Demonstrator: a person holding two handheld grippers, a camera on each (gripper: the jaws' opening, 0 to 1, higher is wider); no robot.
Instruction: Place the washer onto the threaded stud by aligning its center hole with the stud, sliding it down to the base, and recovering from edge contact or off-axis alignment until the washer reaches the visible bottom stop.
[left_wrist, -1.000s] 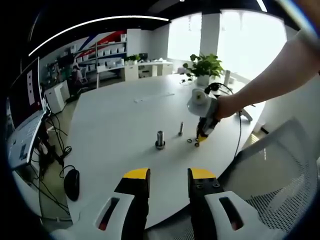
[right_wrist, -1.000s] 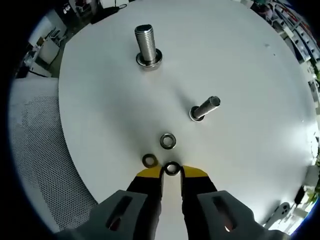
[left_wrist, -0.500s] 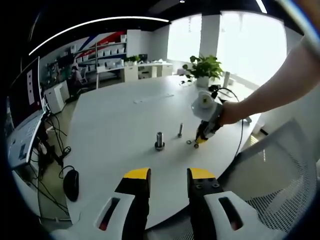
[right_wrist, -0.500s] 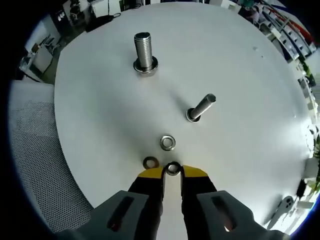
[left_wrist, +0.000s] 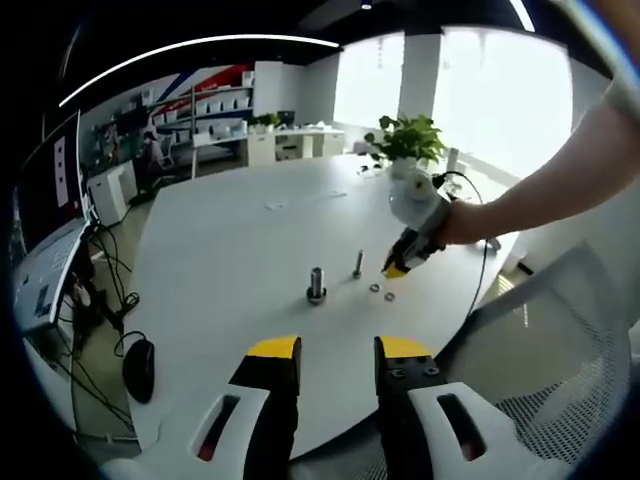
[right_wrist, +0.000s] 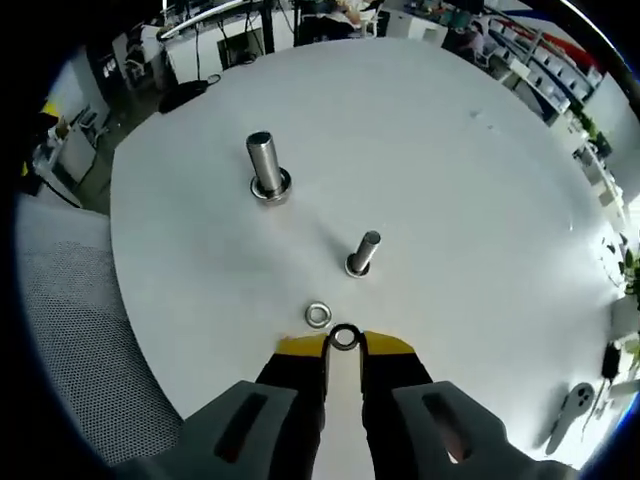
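Lifted off the table (right_wrist: 480, 210) since a second ago, right gripper (right_wrist: 344, 343) grips a washer (right_wrist: 344, 337); thin stud (right_wrist: 362, 253) just ahead; left gripper (left_wrist: 338, 352) open.

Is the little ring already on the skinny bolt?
No, the washer is pinched at the right gripper's yellow tips, apart from the thin stud standing on the table.

Round white table (left_wrist: 230, 230); bright windows (left_wrist: 480, 80); potted plant (left_wrist: 405, 140); mesh chair (left_wrist: 560, 340); possibly shelving (left_wrist: 215, 105) behind.
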